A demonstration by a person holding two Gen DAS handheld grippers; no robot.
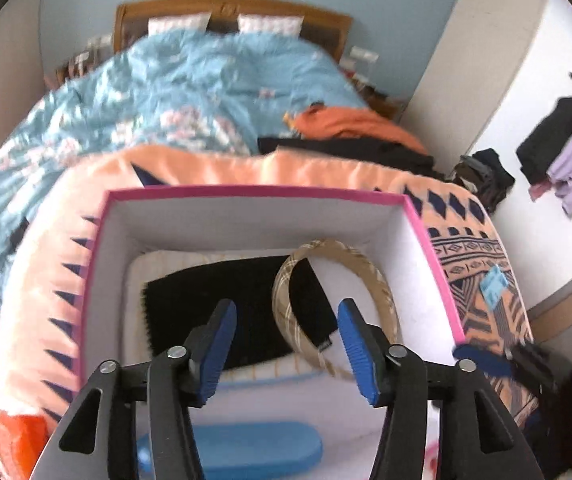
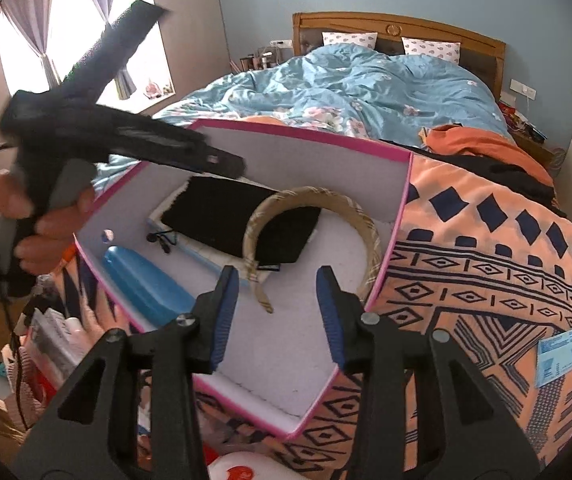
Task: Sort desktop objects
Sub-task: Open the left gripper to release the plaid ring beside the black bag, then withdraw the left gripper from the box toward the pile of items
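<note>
A pink-rimmed white box (image 1: 254,192) (image 2: 302,132) sits on the patterned orange cloth. Inside lie a beige plaid headband (image 1: 366,264) (image 2: 362,220), a black flat pouch (image 1: 222,300) (image 2: 230,216) on a cream pad, a blue case (image 1: 254,448) (image 2: 142,284) and a small black earphone (image 2: 162,240). My left gripper (image 1: 286,316) is open and empty above the box, over the pouch and headband; it also shows held in a hand in the right wrist view (image 2: 206,160). My right gripper (image 2: 276,280) is open and empty over the box's near side.
A blue paper card (image 1: 494,286) (image 2: 560,356) lies on the orange patterned cloth (image 2: 486,264) right of the box. A bed with a blue quilt (image 2: 346,88) and orange and black clothes (image 2: 482,140) is behind. Bottles and clutter (image 2: 58,336) sit at the left.
</note>
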